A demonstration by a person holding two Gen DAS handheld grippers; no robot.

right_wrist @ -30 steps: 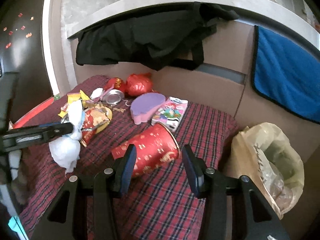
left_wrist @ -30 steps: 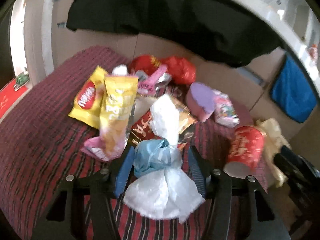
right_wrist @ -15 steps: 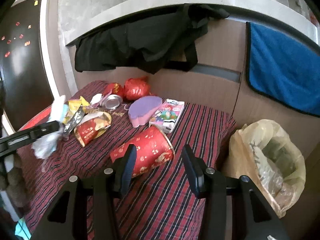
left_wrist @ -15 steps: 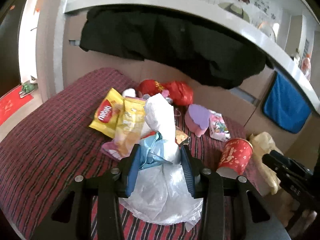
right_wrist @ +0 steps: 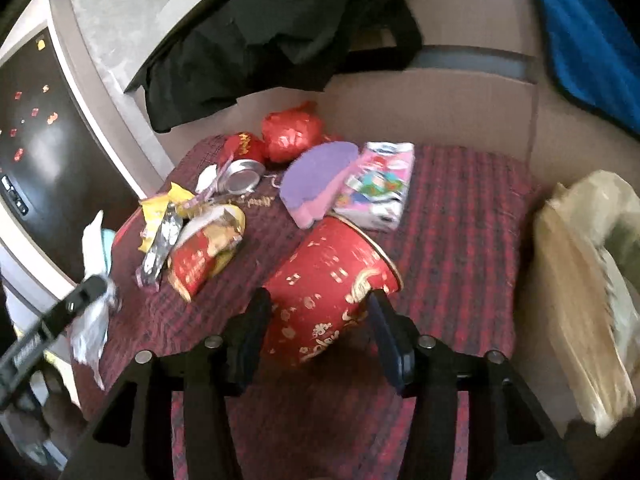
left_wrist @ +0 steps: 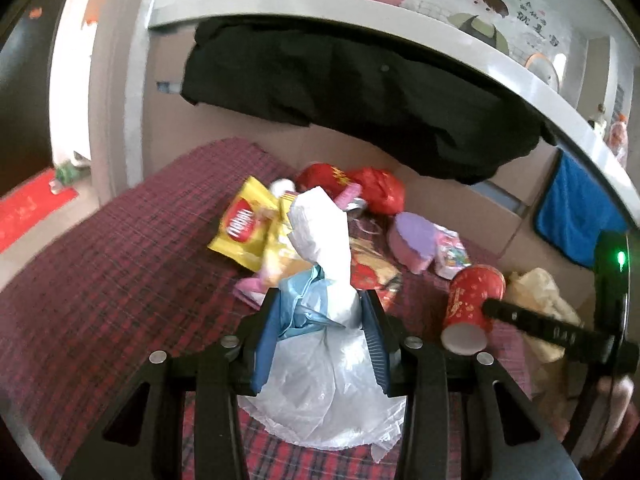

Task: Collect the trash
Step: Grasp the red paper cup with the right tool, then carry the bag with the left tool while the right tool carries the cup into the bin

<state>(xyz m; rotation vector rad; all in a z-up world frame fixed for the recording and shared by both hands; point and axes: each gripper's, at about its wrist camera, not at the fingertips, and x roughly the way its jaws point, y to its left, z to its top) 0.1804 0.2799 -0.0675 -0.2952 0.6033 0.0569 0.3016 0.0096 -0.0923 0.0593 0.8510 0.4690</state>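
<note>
While gripped, white plastic bag (left_wrist: 320, 280) aloft.

The left claw (left_wrist: 320, 332) has closed from a wide stance onto the white and blue plastic bag (left_wrist: 320, 312), and its pads now press the bag's sides. The bag has come up off the plaid worktop (left_wrist: 120, 280); the yellow snack packets (left_wrist: 244, 228) now lie further off. The right claw (right_wrist: 320, 332) has moved in on the red paper cup (right_wrist: 332, 276). Its jaws are opening, with the cup's base between them.
</note>
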